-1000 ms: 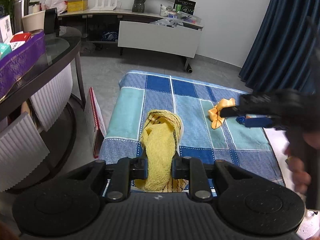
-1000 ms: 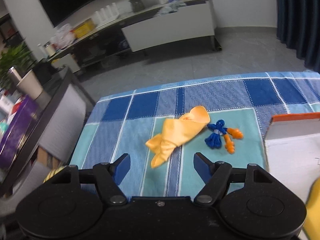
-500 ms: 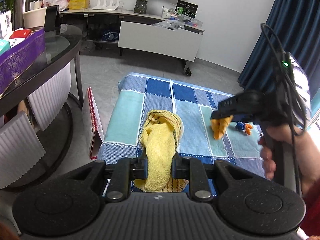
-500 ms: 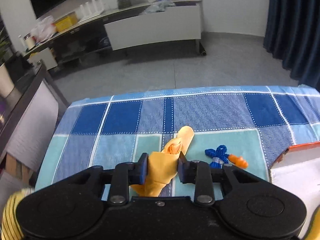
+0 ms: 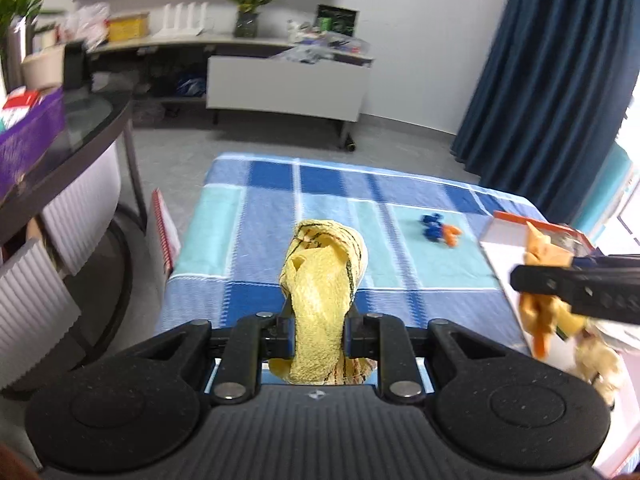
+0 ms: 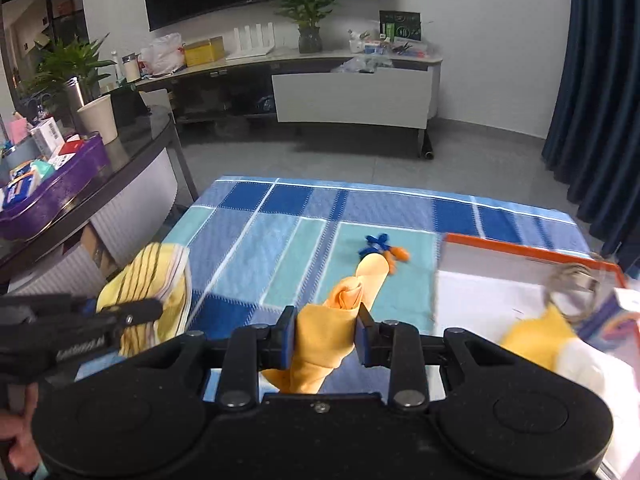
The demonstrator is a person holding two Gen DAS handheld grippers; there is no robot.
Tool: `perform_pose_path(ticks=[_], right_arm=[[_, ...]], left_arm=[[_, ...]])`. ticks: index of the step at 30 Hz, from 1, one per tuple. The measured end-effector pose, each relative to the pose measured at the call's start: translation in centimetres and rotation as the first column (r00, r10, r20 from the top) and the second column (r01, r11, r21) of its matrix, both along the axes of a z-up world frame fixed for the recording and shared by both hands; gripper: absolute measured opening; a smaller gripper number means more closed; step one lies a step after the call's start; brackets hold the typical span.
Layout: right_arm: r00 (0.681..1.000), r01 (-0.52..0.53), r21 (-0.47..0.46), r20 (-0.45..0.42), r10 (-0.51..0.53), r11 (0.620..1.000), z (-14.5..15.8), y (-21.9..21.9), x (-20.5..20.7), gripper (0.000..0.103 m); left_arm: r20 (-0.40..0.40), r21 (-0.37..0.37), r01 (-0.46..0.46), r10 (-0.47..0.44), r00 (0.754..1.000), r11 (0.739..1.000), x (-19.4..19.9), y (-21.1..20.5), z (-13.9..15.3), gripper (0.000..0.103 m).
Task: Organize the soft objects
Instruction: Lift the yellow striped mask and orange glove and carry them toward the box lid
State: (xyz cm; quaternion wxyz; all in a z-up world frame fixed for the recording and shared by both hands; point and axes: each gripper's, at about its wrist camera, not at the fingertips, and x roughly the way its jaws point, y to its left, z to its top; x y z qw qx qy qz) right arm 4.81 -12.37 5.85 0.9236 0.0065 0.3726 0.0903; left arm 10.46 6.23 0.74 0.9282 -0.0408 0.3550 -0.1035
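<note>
Left claw [image 5: 318,326]: clenched on limp yellow towel [image 5: 320,280], pinched mid-fold.
Right claw [image 6: 325,334]: grasping floppy orange cloth [image 6: 332,320].

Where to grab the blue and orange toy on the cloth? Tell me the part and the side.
Grip the blue and orange toy across its knotted middle, where the blue and orange strands meet, coming from above. It lies flat and small on the checked cloth, clear of the box, so a side approach would likely only push it.
</note>
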Motion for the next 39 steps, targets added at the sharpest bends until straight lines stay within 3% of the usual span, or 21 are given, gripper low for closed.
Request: perform_pose_path(ticks=[9, 17, 26, 39], right_arm=[[0.993, 0.088, -0.013, 0.085, -0.087, 0.996, 3.5, -6.4, -7.2, 0.037], [0.974, 0.171, -0.009, 0.151, -0.168, 0.985, 4.8, -12.2, -11.3, 0.037], [0.963, 0.225, 0.001, 0.154, -0.223, 0.974, 4.1, -16.5, -13.7, 0.037], [0.955, 0.237, 0.031, 0.174, -0.238, 0.971, 3.9, -18.9, -14.6, 0.037]], left_arm=[[0.058, -0.002, 0.065, -0.065, 0.996, 0.998, -4.4, -4.8, 3.2, 0.022], [0.08, -0.011, 0.143, -0.142, 0.987, 0.99, -6.8, -10.0, 4.5, 0.022], [0.069, -0.027, 0.233, -0.231, 0.97, 0.972, -8.1, -14.5, 4.7, 0.022], [0.067, 0.004, 0.302, -0.301, 0.951, 0.953, -8.5, -18.4, 4.4, 0.022]])
